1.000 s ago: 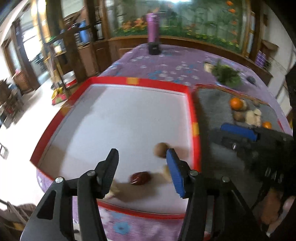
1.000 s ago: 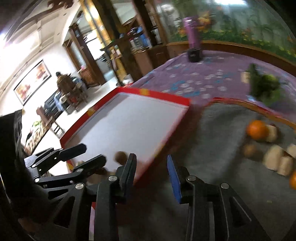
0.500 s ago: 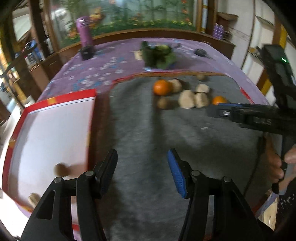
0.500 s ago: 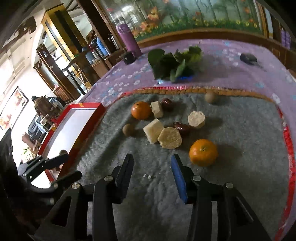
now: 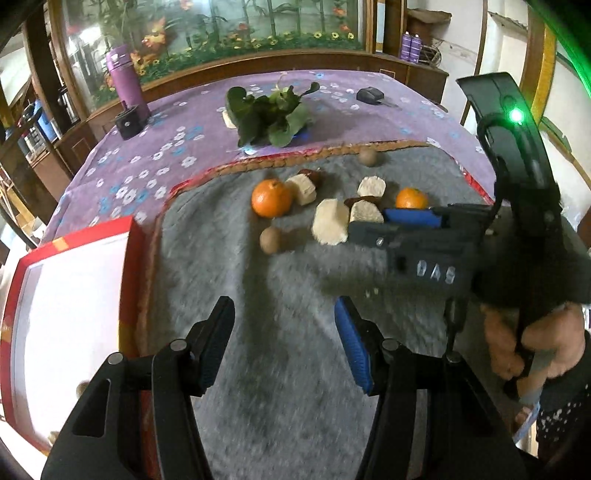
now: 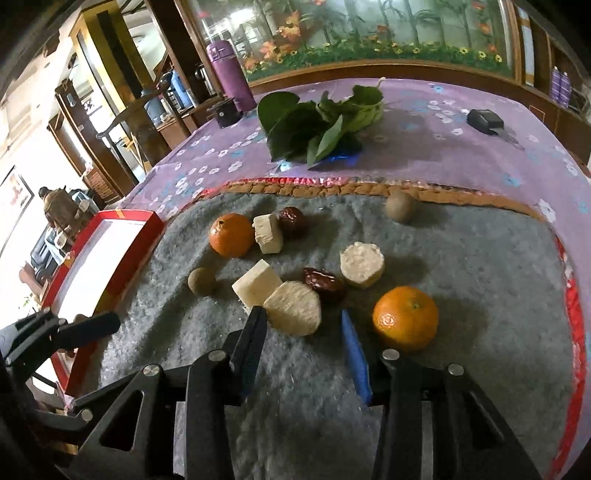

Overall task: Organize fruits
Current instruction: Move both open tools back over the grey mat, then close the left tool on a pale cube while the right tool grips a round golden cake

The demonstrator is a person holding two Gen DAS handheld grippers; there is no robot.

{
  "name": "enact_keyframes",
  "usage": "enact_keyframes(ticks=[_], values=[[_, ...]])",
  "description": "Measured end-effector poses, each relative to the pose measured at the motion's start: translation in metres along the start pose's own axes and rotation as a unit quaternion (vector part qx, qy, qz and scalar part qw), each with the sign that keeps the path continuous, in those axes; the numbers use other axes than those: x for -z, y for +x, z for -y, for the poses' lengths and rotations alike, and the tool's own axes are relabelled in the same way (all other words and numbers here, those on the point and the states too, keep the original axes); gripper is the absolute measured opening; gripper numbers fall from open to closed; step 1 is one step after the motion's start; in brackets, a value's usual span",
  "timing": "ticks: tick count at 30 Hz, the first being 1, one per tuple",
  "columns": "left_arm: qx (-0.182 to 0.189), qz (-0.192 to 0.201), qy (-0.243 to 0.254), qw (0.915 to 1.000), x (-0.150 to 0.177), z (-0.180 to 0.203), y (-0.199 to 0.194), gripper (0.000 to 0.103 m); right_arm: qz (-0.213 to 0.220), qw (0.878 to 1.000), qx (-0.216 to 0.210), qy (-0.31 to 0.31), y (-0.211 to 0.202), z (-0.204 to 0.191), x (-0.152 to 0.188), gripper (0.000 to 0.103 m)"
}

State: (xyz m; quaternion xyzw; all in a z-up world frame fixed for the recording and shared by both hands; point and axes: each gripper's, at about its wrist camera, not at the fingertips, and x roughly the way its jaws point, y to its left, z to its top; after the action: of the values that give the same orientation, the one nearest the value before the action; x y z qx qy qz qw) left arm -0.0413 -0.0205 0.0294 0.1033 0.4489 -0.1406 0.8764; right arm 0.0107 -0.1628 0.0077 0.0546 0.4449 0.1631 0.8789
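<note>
Right gripper (image 6: 300,330), jaws parted and empty, just short of pale hexagonal piece (image 6: 293,307); left gripper (image 5: 282,341) open, farther back.

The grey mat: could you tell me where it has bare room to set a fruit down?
The grey mat is bare on its near half, around the right gripper, and right of the near orange. The middle is crowded with pale chunks and dates.

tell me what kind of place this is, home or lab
Most likely a lived-in home, a dining or living room. A purple flower-print tablecloth covers the table, a large planted glass aquarium lines the wall behind, and dark wooden cabinets stand to the side.
</note>
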Motion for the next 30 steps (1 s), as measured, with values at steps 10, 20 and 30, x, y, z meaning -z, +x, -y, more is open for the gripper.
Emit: enact_keyframes(ticks=[10,20,30], values=[[0.009,-0.012,0.004,0.9999,-0.02,0.008,0.017,0.055,0.012,0.998,-0.046,0.033,-0.008,0.019,-0.006,0.03],[0.017,-0.019,0.041,0.9989,-0.05,0.029,0.043,0.055,0.095,0.967,-0.169,0.166,-0.05,0.07,-0.009,0.029],[0.044,-0.039,0.059,0.9965,-0.056,0.039,0.072,0.039,0.093,0.962,-0.176,0.185,-0.051,0.078,-0.008,0.029]])
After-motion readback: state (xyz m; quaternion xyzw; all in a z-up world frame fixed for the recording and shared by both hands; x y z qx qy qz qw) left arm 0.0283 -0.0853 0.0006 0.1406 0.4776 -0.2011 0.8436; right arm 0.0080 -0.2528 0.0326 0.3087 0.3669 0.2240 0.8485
